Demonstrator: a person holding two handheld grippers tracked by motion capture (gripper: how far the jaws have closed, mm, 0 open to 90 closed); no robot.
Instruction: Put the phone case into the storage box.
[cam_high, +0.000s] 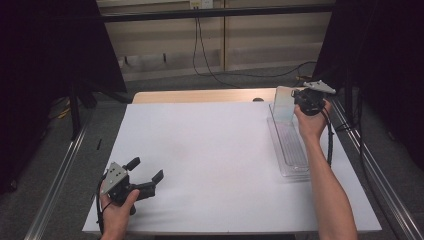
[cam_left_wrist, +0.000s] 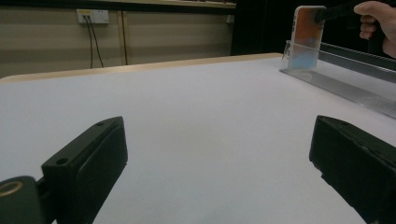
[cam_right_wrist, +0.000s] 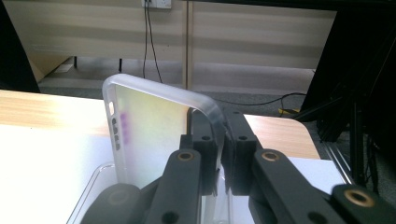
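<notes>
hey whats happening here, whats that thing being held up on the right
A person works at a white table with a gripper in each hand. The right gripper is shut on the edge of a translucent phone case, holding it upright over the far end of a long clear tray near the table's right side. The left gripper rests near the front left corner with its jaws open and nothing between them.

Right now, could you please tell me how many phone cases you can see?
1: a translucent phone case standing upright in the clear tray at the table's far right, pinched between the right gripper fingers.
</notes>
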